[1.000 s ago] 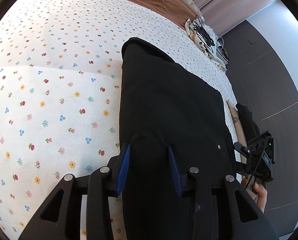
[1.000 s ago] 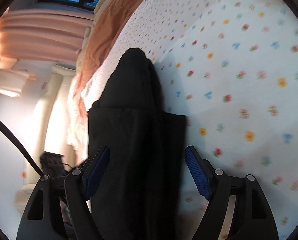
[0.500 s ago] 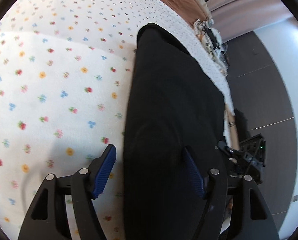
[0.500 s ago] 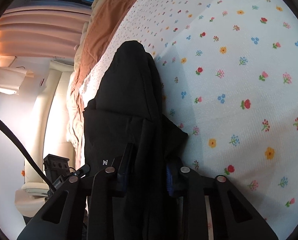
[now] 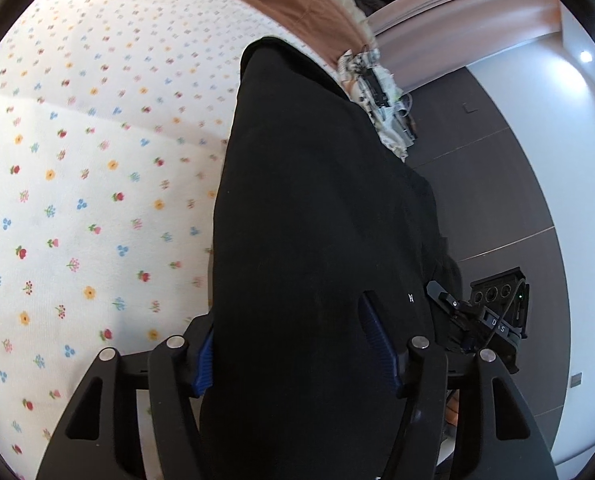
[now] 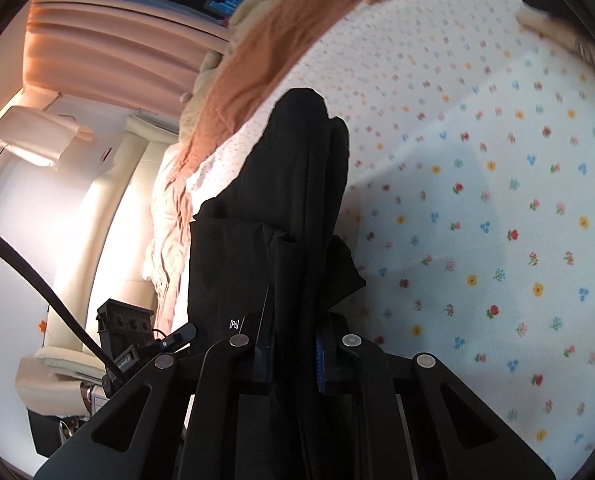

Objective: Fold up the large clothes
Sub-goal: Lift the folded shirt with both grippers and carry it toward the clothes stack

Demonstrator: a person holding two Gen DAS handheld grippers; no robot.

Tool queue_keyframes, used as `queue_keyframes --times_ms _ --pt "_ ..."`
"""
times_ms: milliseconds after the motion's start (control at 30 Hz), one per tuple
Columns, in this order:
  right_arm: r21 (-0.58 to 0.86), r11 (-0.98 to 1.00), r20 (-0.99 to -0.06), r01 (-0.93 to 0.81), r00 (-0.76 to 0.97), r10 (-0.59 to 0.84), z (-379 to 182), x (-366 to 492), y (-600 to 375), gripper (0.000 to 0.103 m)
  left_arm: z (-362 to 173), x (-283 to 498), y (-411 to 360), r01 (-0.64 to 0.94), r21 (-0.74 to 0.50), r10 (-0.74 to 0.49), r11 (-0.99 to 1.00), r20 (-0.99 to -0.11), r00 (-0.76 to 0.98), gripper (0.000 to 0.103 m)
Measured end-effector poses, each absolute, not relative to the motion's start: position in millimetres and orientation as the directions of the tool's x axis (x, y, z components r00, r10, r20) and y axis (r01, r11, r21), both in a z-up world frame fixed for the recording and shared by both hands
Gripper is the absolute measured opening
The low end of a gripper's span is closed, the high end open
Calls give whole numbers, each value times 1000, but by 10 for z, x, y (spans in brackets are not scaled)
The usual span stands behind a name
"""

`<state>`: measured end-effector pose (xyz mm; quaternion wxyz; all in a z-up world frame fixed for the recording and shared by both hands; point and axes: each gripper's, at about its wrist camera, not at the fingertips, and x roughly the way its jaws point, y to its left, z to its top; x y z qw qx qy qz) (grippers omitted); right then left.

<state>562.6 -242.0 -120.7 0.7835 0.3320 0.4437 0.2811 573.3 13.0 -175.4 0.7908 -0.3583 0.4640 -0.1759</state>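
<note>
The right gripper (image 6: 293,354) sits nearest in its own view, its two blue-padded fingers (image 6: 320,364) pressed close together with a thick bunch of the black garment (image 6: 297,200) pinched between them. The cloth runs away from the pads in several folded layers, and a small white logo shows on the layer just left of the gripper. The left gripper (image 5: 295,344) has its blue pads (image 5: 379,344) set fairly wide apart on either side of the same black garment (image 5: 317,208), which fills the whole gap between them; the left pad is mostly hidden behind the fabric, so it cannot be told whether the pads actually press the cloth or merely straddle it.

No containers show in either view.

The black garment lies stretched lengthwise over a bed covered by a white floral sheet (image 5: 77,200), which spreads wide to the garment's left in the left wrist view and to its right in the right wrist view. Beyond the garment's far end lies a brown blanket (image 6: 257,64), bunched with paler bedding. Further off, pink curtains (image 6: 109,48) hang by a dark window, and a dark grey wall (image 5: 497,184) stands to the garment's right in the left wrist view.
</note>
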Motion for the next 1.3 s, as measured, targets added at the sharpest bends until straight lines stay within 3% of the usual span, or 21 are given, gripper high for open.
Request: queue_keyframes --times_ms 633,1300 --pt "702 683 -454 -202 611 648 -173 4708 -3528 11 -735 5601 -820 160 -718 -682 678 -532 502 63" --pt "601 790 -444 -122 771 457 845 3650 -5026 11 159 5764 -2847 412 -677 -792 610 -509 337 63"
